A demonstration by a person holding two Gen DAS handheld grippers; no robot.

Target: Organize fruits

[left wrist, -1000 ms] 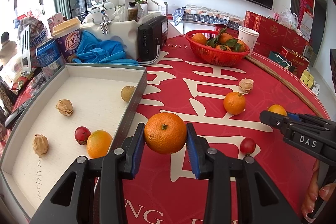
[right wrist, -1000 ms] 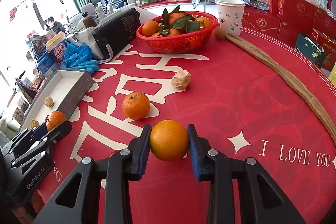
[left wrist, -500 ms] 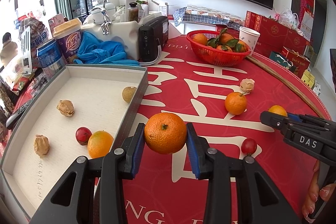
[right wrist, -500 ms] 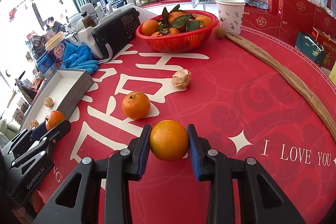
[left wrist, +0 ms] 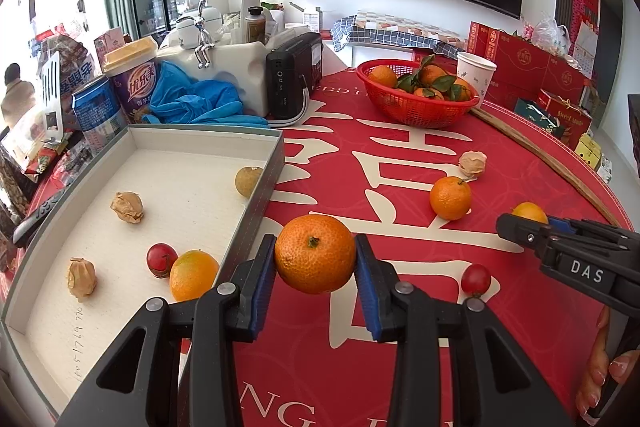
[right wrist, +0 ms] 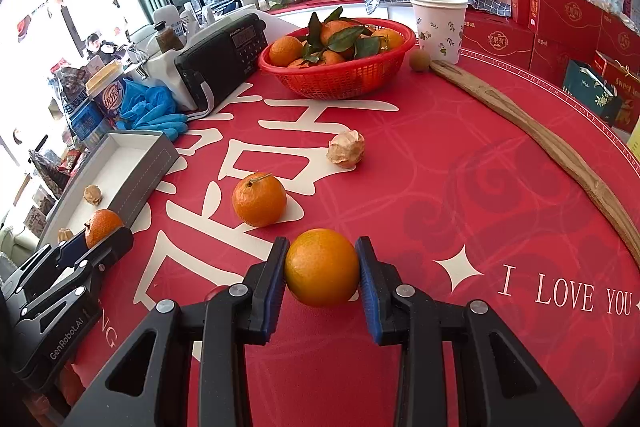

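My left gripper is shut on a stemmed tangerine, held just right of the grey tray's wall. The tray holds an orange, a red fruit, a longan and two husked fruits. My right gripper is shut on a smooth orange above the red tablecloth. Loose on the cloth are a tangerine, a husked fruit and a cherry tomato. The right gripper also shows in the left wrist view.
A red basket of tangerines stands at the back, with a paper cup, a longan and a wooden stick to its right. A black radio, blue gloves and cans stand behind the tray.
Both views shift very slightly. Both grippers keep their fruits, and nothing on the table has moved.
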